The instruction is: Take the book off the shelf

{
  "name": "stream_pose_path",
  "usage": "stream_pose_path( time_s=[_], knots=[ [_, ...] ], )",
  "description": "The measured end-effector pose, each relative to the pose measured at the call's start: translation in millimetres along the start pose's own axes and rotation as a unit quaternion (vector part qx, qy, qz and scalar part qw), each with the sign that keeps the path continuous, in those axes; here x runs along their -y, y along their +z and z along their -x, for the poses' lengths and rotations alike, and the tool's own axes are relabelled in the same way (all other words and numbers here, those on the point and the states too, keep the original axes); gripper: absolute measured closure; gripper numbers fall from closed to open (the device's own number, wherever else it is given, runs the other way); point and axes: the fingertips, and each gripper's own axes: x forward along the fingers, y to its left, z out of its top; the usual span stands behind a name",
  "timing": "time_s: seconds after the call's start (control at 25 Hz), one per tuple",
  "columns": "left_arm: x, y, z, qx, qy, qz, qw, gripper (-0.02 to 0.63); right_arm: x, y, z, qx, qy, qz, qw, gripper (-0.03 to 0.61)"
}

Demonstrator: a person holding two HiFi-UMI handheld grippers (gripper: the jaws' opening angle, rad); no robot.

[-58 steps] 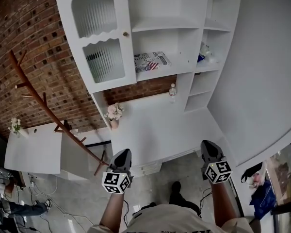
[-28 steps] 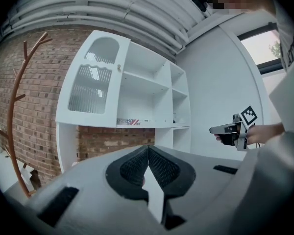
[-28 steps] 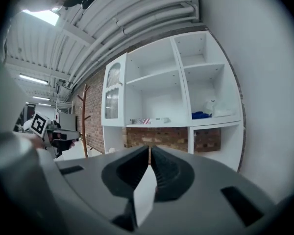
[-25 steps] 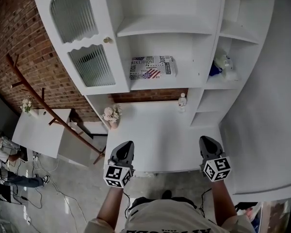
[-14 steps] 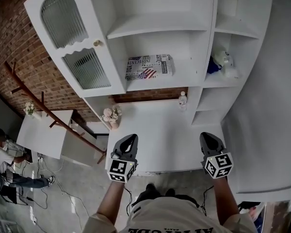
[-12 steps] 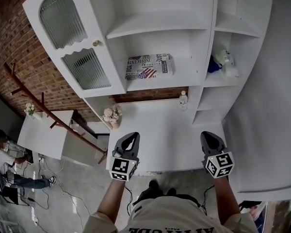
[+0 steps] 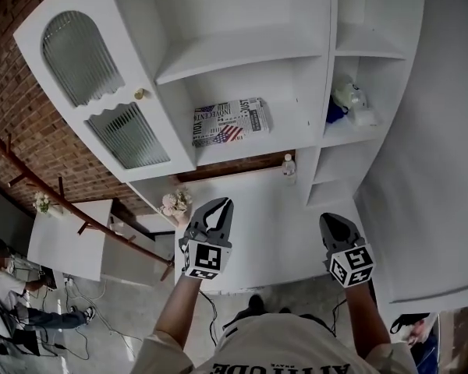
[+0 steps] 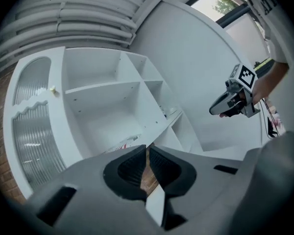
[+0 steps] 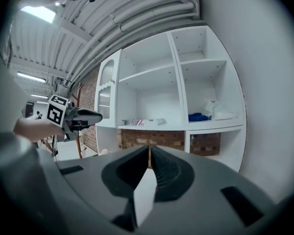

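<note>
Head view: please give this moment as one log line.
flag-printed book: on white shelf | left tool: shut | right tool: shut

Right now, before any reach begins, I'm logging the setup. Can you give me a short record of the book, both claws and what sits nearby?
book: lying flat on the shelf, flag-print cover up, untouched
left claw: shut, empty, below the shelf, apart from the book
right claw: shut, empty, lower right, over the counter
compartment right of book: blue item, white item
on counter: small bottle, flowers
task state: book not yet taken
</note>
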Motion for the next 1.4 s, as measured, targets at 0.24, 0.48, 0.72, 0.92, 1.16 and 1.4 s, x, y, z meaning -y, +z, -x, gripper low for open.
stream_pose_path(
  time_s=[0.24, 0.48, 0.72, 0.92, 1.16, 1.4],
  knots=[
    [-22, 13, -52, -0.038, -0.037, -0.095, 0.9941, 0.586, 0, 8, -14, -0.005, -0.005, 0.002, 1.0, 0.543],
    [-39, 13, -97, -0.076, -0.076, -0.148, 0.9831, 0.586, 1, 12, -23, -0.01, -0.006, 0.007, 1.0, 0.543],
    [-48, 10, -143, -0.116, -0.096, -0.203, 0.9674, 0.511, 2, 10, -27, -0.013, -0.01, -0.002, 1.0, 0.543],
    [-57, 4, -185, -0.161, -0.118, -0.228, 0.9529, 0.494, 5, 8, -25, -0.015, -0.016, -0.007, 1.0, 0.543],
    [-73, -30, -217, -0.242, -0.159, -0.226, 0.9302, 0.445, 16, -2, -19, -0.022, -0.034, -0.019, 0.999, 0.543],
    [-87, -66, -236, -0.317, -0.174, -0.253, 0.8975, 0.437, 17, -11, -18, -0.027, -0.04, -0.028, 0.998, 0.543]
  ],
)
